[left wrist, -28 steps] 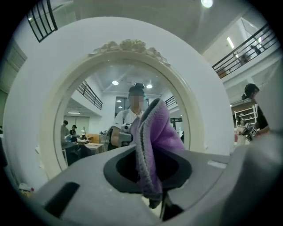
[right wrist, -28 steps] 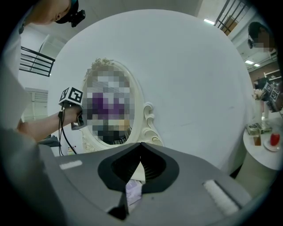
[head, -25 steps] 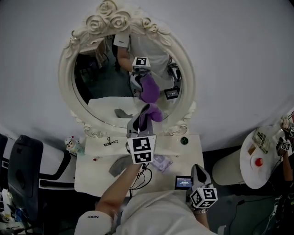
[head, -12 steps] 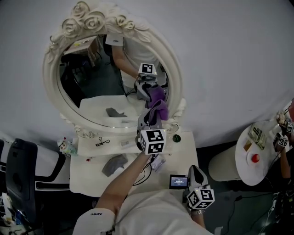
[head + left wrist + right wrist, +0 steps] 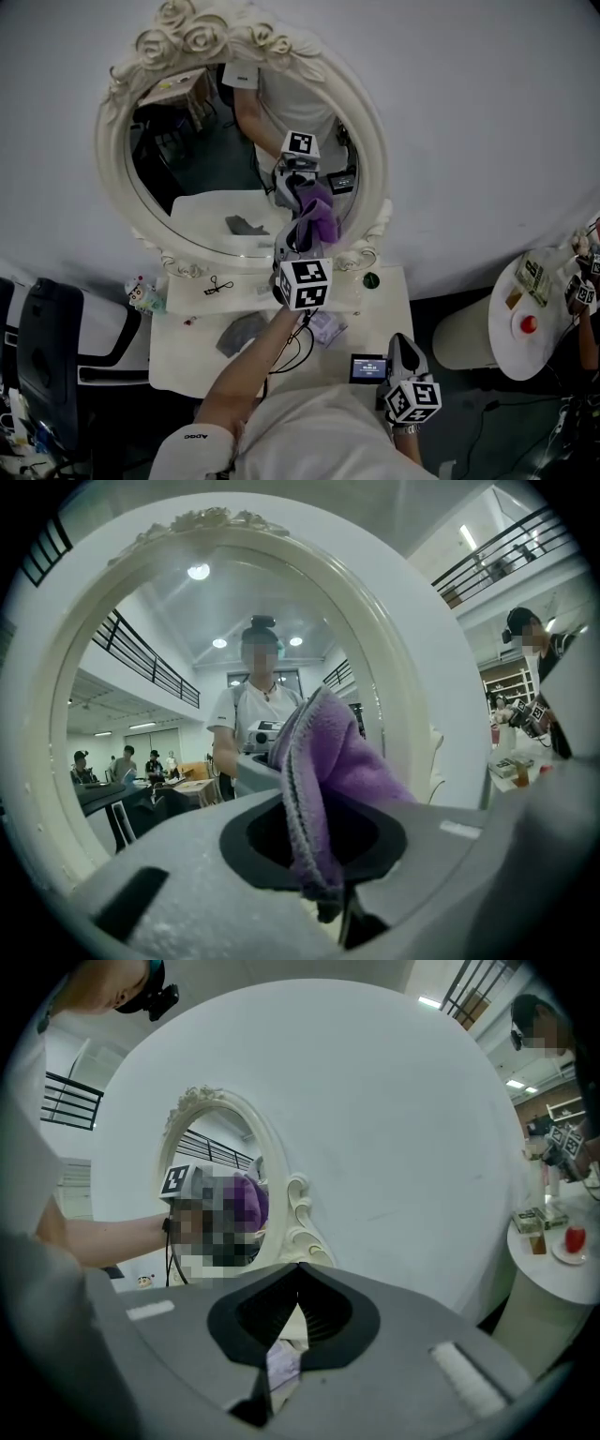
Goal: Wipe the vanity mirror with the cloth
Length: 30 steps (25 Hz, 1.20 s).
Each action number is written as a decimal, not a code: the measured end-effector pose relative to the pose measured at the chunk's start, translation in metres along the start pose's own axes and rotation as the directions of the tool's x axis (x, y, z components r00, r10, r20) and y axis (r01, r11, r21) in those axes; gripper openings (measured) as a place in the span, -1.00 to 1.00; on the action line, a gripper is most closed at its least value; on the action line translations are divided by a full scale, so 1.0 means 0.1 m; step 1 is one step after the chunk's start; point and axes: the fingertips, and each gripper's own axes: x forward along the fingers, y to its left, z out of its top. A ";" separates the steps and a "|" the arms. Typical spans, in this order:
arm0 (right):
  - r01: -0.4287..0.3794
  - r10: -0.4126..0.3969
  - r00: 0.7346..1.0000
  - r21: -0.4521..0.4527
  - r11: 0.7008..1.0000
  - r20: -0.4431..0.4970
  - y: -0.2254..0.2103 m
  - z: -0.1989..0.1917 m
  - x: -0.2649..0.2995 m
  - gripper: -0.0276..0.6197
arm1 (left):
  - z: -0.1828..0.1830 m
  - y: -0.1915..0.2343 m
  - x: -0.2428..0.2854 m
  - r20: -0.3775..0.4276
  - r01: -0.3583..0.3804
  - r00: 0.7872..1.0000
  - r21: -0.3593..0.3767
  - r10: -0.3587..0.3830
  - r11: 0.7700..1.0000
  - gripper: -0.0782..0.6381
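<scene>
The left gripper (image 5: 296,232), mid-frame, pinches the purple cloth (image 5: 322,221), which bunches above its jaws against the lower right glass of the vanity mirror (image 5: 192,159). The right gripper (image 5: 402,355), at lower right, is pressed together on nothing.

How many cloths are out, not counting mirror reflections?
2. The purple cloth is clamped in the left gripper, at the mirror's lower right. A grey cloth lies on the table, left of the person's forearm. Others may hide beneath it.

Open-plan lab or office hall: mezzanine railings (image 5: 511,546), strip ceiling lights (image 5: 466,536), black office chair (image 5: 45,328), white vanity table (image 5: 187,347).
</scene>
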 end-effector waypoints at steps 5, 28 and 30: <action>-0.006 0.006 1.000 -0.009 1.000 -0.016 0.15 -0.06 0.04 -0.89 | -0.18 0.46 -0.12 -0.024 -0.058 0.998 -0.011 0.058 0.998 -0.62; 0.002 -0.005 0.999 -0.064 0.998 -0.048 0.94 -0.25 0.16 -0.89 | -0.84 2.88 -0.82 -0.106 -0.326 0.941 -0.035 0.321 0.945 -0.62; 0.005 -0.009 0.998 -0.070 0.998 -0.059 0.94 -0.28 0.15 -0.89 | -0.86 2.97 -0.85 -0.108 -0.337 0.937 -0.036 0.332 0.941 -0.62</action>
